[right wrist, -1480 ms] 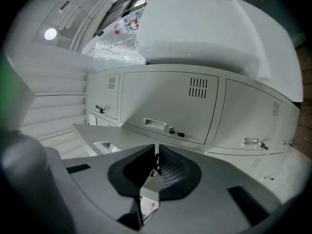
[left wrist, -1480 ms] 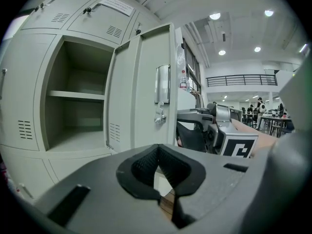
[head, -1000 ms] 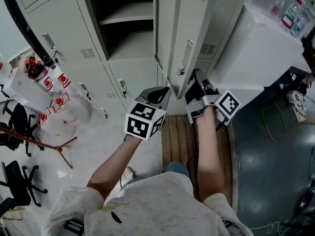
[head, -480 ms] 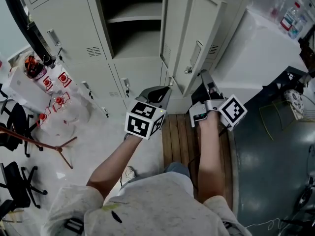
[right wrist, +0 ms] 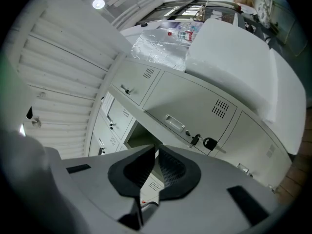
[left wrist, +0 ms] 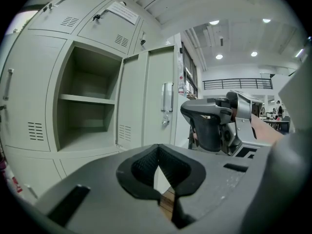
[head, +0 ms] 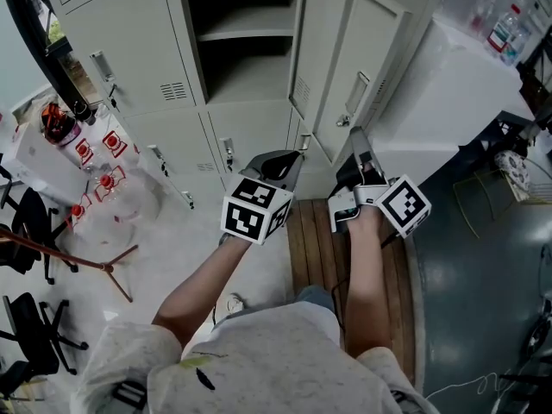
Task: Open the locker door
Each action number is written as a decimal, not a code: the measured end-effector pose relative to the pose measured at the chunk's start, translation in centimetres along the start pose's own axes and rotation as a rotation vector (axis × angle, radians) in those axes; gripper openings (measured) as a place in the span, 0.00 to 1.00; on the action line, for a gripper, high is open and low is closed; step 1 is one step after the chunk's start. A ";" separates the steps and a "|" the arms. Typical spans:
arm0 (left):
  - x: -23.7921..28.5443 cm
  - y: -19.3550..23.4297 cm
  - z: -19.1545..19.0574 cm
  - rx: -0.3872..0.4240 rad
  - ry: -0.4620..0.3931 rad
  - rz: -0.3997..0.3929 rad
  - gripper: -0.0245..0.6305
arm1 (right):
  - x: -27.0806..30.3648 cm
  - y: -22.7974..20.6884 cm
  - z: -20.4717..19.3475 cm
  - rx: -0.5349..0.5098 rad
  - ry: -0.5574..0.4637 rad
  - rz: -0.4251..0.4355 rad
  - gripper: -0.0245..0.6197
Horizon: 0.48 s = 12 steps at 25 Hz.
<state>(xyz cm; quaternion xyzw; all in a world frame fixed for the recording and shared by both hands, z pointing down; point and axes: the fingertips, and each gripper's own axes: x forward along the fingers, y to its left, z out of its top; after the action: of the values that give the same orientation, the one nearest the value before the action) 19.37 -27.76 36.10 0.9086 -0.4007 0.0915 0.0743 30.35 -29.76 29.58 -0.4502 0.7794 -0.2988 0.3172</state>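
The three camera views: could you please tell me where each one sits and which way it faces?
Head view: on the person's head, facing steeply down at the lockers; both forearms, left gripper and right gripper show.
Left gripper view: on the left gripper, facing along its fingers into the open compartment; the right gripper shows.
Right gripper view: on the right gripper, facing past its fingers at the locker door and key.
Shared: all three show the locker door.

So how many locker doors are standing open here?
1. The open locker door hangs right of the shelved compartment. The rest in view are shut; lockers outside the frame can't be checked.
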 end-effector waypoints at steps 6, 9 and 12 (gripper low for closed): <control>-2.6 2.2 -0.1 0.002 -0.003 0.015 0.05 | 0.8 3.0 -3.1 -0.076 0.022 0.013 0.07; -4.1 3.4 -0.1 -0.001 -0.006 0.030 0.05 | 1.0 3.4 -5.1 -0.145 0.047 -0.019 0.07; -5.9 4.9 0.1 0.000 -0.016 0.050 0.05 | 1.8 5.4 -7.2 -0.251 0.074 -0.028 0.07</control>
<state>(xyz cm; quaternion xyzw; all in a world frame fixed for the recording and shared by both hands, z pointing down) 11.83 -26.87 34.96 0.8990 -0.4240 0.0859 0.0687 21.41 -27.82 29.60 -0.4857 0.8156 -0.2197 0.2250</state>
